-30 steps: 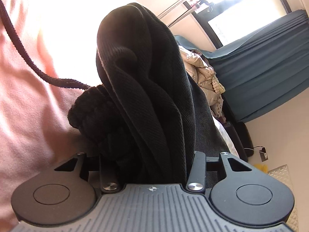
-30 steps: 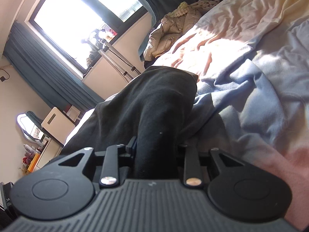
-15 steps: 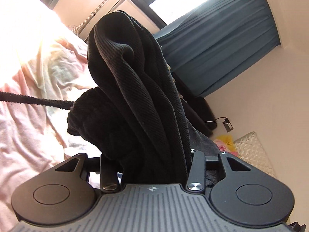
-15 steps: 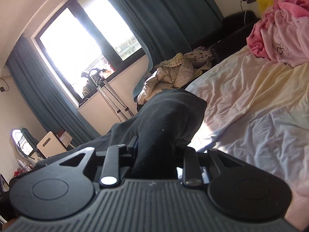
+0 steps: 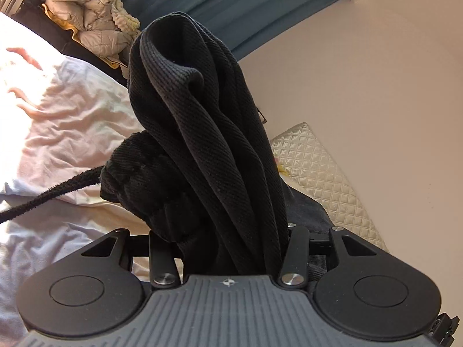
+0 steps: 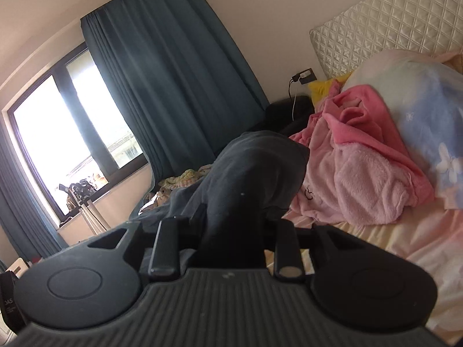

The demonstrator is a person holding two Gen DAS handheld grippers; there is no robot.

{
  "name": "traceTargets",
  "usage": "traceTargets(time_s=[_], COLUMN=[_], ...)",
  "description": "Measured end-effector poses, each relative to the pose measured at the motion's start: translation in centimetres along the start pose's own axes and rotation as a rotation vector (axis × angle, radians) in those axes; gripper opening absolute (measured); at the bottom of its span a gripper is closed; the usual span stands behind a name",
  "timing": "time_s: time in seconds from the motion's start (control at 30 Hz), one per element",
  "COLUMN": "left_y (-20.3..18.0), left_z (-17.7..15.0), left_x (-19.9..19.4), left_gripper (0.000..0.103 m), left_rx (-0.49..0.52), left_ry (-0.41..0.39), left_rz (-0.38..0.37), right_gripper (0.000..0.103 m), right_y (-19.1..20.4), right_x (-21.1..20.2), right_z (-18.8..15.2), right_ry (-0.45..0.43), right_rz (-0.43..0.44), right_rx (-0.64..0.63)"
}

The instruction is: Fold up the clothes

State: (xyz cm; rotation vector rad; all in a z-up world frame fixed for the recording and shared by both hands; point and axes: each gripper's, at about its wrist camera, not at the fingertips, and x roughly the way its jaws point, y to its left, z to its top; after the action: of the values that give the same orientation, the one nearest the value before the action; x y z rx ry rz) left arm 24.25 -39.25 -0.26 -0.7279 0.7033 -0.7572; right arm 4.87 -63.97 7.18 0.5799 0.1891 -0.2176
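Over a rumpled bed [image 5: 72, 115], the left gripper [image 5: 228, 240] is clamped on a thick bunch of a black garment [image 5: 202, 133], whose ribbed folds rise between the jaws and fill the middle of the left wrist view. A dark drawstring cord [image 5: 43, 199] trails from the bunch toward the left edge, across the pale pink and lilac sheet. Only this view shows the beige puffer jacket [image 5: 89, 26] heaped beyond the bed at upper left, in front of a teal curtain [image 5: 231, 8], and a quilted cream headboard [image 5: 321, 173] low on the right against a bare wall.

The right wrist view shows what the left does not: the right gripper [image 6: 231, 228] closed on another part of the same black garment [image 6: 249, 179], the cloth arching up from the jaws and sagging away to the left. Beyond it lies a heap of pink fleece clothing [image 6: 361, 173] on the bed, beside a pastel blue and white pillow [image 6: 428, 115]. A quilted headboard [image 6: 385, 26] stands at upper right, a wall socket with a charger [image 6: 303, 75] beside it. A bright window [image 6: 58, 144] is framed by tall teal curtains [image 6: 173, 86].
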Motion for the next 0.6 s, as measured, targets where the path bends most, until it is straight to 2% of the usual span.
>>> traceTargets(time_s=[0.13, 0.2, 0.3, 0.37, 0.4, 0.43, 0.47, 0.53, 0.6], left_y=[4.1, 6.4, 9.4, 11.0, 11.4, 11.5, 11.6, 11.9, 11.9], left_z=[-2.1, -4.5, -6.5, -7.1, -7.3, -7.5, -7.7, -7.7, -7.2], left_x=[5.7, 7.1, 8.2, 8.5, 8.5, 8.3, 8.0, 7.6, 6.8], left_gripper=[0.049, 0.049, 0.053, 0.066, 0.071, 0.084, 0.091, 0.092, 0.092], left_rx=[-0.026, -0.027, -0.023, -0.009, 0.006, 0.036, 0.073, 0.119, 0.116], left_ry=[0.1, 0.152, 0.182, 0.186, 0.182, 0.175, 0.167, 0.169, 0.194], left_rz=[0.028, 0.067, 0.091, 0.078, 0.075, 0.088, 0.108, 0.118, 0.126], right_gripper=[0.029, 0.029, 0.03, 0.034, 0.036, 0.038, 0.038, 0.042, 0.046], right_y=[-5.9, -8.6, -11.7, -13.3, -13.8, -14.2, -14.3, -14.5, -14.1], right_x=[2.5, 3.9, 5.5, 5.7, 5.5, 5.1, 5.0, 5.2, 5.2], right_z=[-2.5, -4.9, -9.3, -12.4, -13.3, -14.1, -14.7, -15.0, -14.6], right_ry=[0.032, 0.068, 0.159, 0.208, 0.203, 0.187, 0.178, 0.179, 0.187], right_rz=[-0.102, -0.148, -0.216, -0.252, -0.252, -0.247, -0.248, -0.255, -0.268], right_rx=[0.026, 0.043, 0.07, 0.107, 0.127, 0.138, 0.137, 0.137, 0.15])
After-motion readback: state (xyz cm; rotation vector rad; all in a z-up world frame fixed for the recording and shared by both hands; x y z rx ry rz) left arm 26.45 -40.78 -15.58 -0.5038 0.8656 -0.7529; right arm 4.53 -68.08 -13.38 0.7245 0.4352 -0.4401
